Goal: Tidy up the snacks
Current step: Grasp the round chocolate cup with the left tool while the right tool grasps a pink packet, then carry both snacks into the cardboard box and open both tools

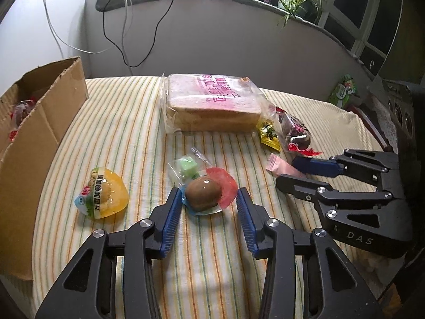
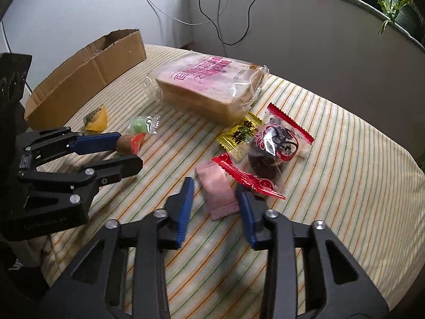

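A brown egg in a clear, red-edged packet [image 1: 203, 192] lies on the striped tablecloth [image 1: 127, 133]. My left gripper [image 1: 208, 196] straddles it, open, with its blue pads just at the wrapper's edges. In the right wrist view the same egg packet [image 2: 124, 143] sits at the left gripper's [image 2: 130, 150] tips. A flat pink packet [image 2: 216, 196] lies between the fingers of my right gripper [image 2: 214, 183]. The right pad meets its edge, the left pad stands off, so the gripper is open. A cardboard box [image 1: 34, 143] at the left holds red-wrapped snacks.
A bagged bread loaf [image 1: 212, 103] lies at the back middle. Around it are a yellow quail-egg pack [image 1: 102, 195], a green sweet [image 1: 187, 168], a yellow sweet [image 1: 269, 135] and a dark red-wrapped cake [image 1: 296, 133]. The right gripper [image 1: 287, 172] is close to my left one.
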Demonstrator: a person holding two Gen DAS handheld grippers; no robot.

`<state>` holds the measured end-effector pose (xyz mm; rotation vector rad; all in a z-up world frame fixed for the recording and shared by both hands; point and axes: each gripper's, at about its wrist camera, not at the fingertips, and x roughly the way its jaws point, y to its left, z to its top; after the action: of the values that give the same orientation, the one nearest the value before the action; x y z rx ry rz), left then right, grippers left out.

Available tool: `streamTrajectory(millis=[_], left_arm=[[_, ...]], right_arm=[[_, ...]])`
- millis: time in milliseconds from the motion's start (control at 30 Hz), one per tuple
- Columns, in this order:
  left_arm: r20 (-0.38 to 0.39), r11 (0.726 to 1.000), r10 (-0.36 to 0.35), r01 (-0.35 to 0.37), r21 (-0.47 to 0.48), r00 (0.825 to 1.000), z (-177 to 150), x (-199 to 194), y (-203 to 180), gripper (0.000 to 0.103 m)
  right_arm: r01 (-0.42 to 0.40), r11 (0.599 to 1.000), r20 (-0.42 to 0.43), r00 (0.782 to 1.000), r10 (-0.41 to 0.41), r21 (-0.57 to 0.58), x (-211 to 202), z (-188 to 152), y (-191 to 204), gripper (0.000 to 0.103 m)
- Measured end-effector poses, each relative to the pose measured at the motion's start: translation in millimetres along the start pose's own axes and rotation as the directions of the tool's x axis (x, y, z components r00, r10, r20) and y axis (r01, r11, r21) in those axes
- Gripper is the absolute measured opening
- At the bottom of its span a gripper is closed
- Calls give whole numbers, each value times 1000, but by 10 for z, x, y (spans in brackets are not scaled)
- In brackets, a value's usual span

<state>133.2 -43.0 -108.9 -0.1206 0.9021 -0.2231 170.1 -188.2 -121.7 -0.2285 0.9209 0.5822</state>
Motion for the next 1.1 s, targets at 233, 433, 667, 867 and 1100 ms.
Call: streamTrajectory(millis=[233, 433, 667, 867, 1100], left_arm=[[9, 1000, 2, -2, 5, 1000, -11, -44, -2, 33], [13, 1000, -3, 3, 17, 1000, -45, -101, -7, 27], [36, 1000, -4, 3, 22, 999, -45, -177, -55, 25], [66, 1000, -8, 7, 13, 998, -24, -318, -46, 25], [117, 1000, 14, -12, -15, 993, 10, -544, 85, 25]], right_arm=[[6, 1000, 0, 1000, -6, -8, -40, -35, 26, 20], [1, 1000, 5, 1000, -1, 4, -99, -87, 34, 20], [5, 1000, 28, 1000, -5, 12, -194, -104, 66, 19], [7, 1000, 56, 998, -8, 10, -325, -84, 76, 19], [0, 1000, 94, 996, 0, 1, -484, 44, 172, 19]])
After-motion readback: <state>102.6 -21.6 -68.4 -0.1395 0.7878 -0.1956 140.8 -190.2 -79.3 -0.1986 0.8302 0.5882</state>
